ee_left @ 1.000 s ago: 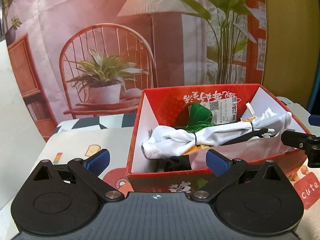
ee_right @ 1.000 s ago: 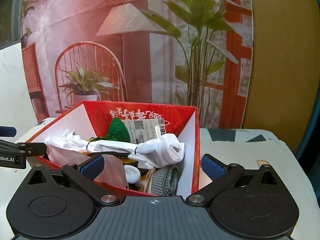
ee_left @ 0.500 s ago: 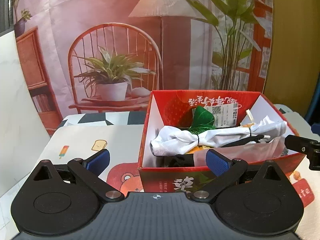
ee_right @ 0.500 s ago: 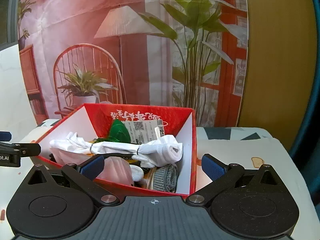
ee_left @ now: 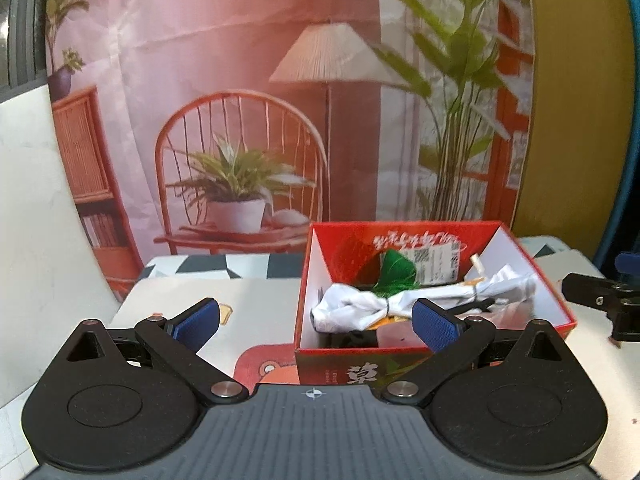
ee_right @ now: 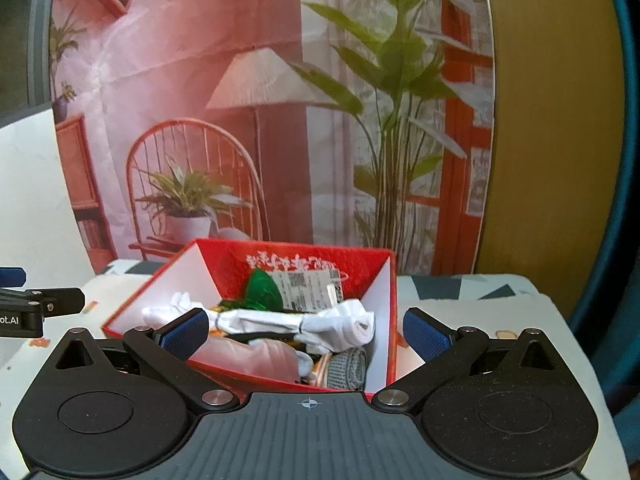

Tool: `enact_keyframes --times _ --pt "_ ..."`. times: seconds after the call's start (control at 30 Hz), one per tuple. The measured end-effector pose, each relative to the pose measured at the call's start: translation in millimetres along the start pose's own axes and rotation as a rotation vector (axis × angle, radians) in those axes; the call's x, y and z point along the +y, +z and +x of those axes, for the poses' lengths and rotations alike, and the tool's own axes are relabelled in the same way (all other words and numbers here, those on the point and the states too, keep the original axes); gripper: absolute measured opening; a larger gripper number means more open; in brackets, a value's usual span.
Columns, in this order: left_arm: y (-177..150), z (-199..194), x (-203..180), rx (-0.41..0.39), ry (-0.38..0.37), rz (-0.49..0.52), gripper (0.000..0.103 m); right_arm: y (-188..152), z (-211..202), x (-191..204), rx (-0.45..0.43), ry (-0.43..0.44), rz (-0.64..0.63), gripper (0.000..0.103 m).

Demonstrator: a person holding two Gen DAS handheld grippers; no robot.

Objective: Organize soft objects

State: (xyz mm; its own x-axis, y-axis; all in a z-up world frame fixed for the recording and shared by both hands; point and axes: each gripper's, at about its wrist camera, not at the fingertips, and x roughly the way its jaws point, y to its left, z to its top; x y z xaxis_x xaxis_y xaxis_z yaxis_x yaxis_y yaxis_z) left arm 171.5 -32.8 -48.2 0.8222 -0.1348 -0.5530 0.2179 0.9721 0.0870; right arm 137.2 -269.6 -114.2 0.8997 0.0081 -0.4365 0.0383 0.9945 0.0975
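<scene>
White cloth bundle point(ee_left: 384, 306) is lying on top of the pile inside the red box point(ee_left: 532, 264), soft cotton, rolled into a long sausage and cinched by thin dark bands; its long axis is running side to side across the box, fat folded end toward the box's left wall in the left wrist view, thinner end reaching the opposite wall. In the right wrist view the same bundle point(ee_right: 304, 322) is showing its rolled end toward the right wall. Under it: a green pointed plush piece point(ee_left: 394, 270), a grey knitted item point(ee_right: 346, 368), a pale pink translucent bag point(ee_right: 260, 354), all crowded, little spare room inside. Box is glossy cardboard with white inner walls and straight rims, sitting on a printed table mat point(ee_left: 256, 308) with open flat space to its left. Left gripper point(ee_left: 316, 320) is hovering in front of the box, jaws spread wide, nothing between them. Right gripper point(ee_right: 306, 330) is likewise spread, empty, straddling the box's near corner.
</scene>
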Motion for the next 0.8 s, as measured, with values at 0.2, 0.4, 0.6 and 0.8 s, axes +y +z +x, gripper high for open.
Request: enact_keyframes --times 0.2,0.4,0.6,0.8 --pt "5 -48 2 -0.053 -0.031 -0.042 0.103 15 -40 8 -0.054 0.019 -0.003 0.103" --pt "13 -109 -11 -0.122 0.051 0.023 0.103 33 -94 17 -0.084 0.031 0.004 0.103" --pt "20 -172 -15 -0.212 0.018 0.013 0.103 46 -148 24 -0.139 0.013 -0.022 0.103" --pt "20 -196 -19 -0.234 0.017 0.005 0.103 47 -186 18 -0.173 0.011 0.016 0.103"
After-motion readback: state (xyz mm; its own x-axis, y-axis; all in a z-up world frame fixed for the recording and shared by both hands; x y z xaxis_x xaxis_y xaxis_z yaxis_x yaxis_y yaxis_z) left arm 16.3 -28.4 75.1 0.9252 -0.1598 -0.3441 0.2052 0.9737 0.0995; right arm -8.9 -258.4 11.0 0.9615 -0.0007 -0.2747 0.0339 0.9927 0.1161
